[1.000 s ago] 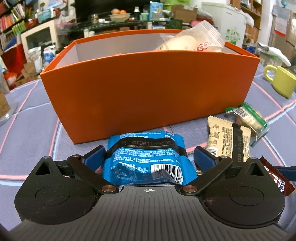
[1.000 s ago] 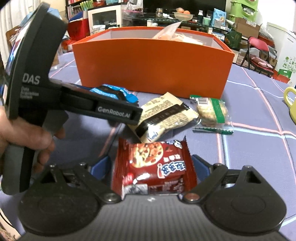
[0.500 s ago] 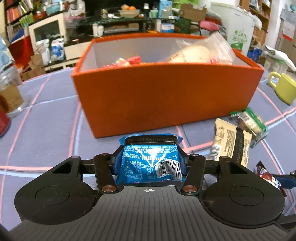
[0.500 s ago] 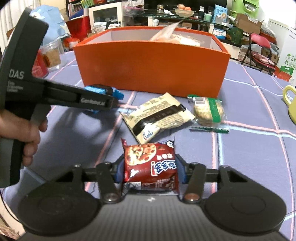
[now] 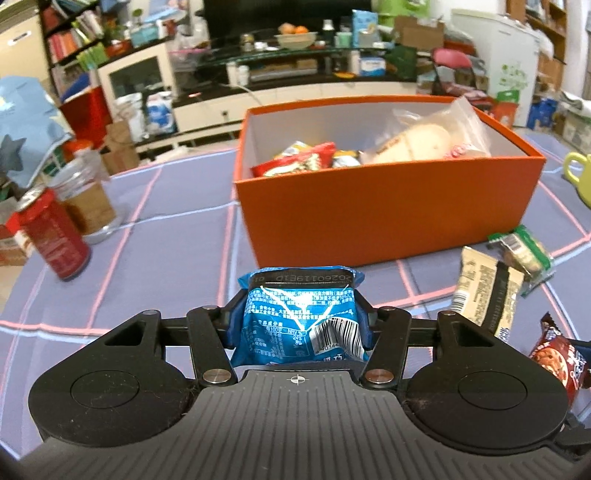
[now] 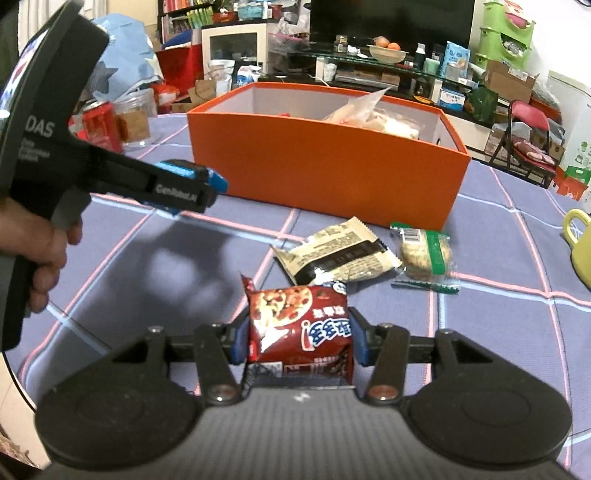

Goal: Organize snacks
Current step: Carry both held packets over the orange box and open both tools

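A cluttered living room is seen behind the table: a dark television screen [image 6: 391,22], a glass-topped stand with a fruit bowl [image 5: 296,38], bookshelves at the left and a white cabinet [image 5: 138,79]. The table is covered by a purple cloth [image 5: 155,206] crossed with pink and white lines. Toward the far middle of the surface an open orange box [image 5: 388,206] is set, with a clear bag of bread [image 5: 424,138] and red packets [image 5: 295,164] inside it. Near the left edge a red can [image 5: 51,236] and a glass jar [image 5: 86,197] are placed; a yellow mug [image 6: 581,251] is cut off at the right edge. In front of the box, toward its right end, a beige-and-black packet [image 6: 340,254] and a green-banded cracker packet [image 6: 426,253] are laid side by side on the cloth. The blue snack packet [image 5: 299,321] is clamped between the pads of the left gripper [image 5: 299,325], clear of the surface before the box's near wall. The red cookie packet [image 6: 299,325] is pinched in the right gripper [image 6: 297,334], above the near edge. A hand [image 6: 40,254] is wrapped round the left tool's handle.
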Tool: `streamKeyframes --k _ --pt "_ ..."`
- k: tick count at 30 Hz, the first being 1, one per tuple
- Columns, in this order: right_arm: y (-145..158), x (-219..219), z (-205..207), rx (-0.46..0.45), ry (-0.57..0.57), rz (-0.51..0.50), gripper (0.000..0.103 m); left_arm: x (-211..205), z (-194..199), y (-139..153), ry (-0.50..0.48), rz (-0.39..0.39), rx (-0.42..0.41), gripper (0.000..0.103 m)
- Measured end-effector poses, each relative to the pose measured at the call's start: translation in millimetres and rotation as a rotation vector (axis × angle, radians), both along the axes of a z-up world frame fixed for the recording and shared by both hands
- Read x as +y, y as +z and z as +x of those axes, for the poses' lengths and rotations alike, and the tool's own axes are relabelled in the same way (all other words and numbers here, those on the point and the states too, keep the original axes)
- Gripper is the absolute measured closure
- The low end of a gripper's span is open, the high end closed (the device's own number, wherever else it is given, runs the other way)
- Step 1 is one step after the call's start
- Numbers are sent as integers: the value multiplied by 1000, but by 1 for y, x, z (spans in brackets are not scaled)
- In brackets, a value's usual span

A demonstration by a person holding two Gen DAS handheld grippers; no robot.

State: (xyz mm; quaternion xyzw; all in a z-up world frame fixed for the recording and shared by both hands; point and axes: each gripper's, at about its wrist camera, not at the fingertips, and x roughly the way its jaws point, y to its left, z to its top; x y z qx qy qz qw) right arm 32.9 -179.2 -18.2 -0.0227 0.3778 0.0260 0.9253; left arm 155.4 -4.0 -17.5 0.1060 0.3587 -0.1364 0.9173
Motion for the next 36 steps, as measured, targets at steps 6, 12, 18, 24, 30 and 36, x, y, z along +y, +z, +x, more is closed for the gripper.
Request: streamKeyframes --k 6,12,18,24,30,36 --pt "5 0 -3 -15 -5 5 51 6 -7 13 14 -2 -22 74" --pt "9 0 -7 -27 -8 10 51 6 -12 23 12 -10 -38 74" --pt "33 -9 -6 -83 -20 33 51 16 -9 45 15 -118 -43 74" --pt "77 -43 30 -176 -72 55 51 22 11 79 24 -180 -99 74" --pt "117 -60 85 -219 -59 60 51 10 50 92 29 -201 -106 74" --pt "115 -43 168 -144 -18 39 43 -22 106 77 34 -149 -66 61"
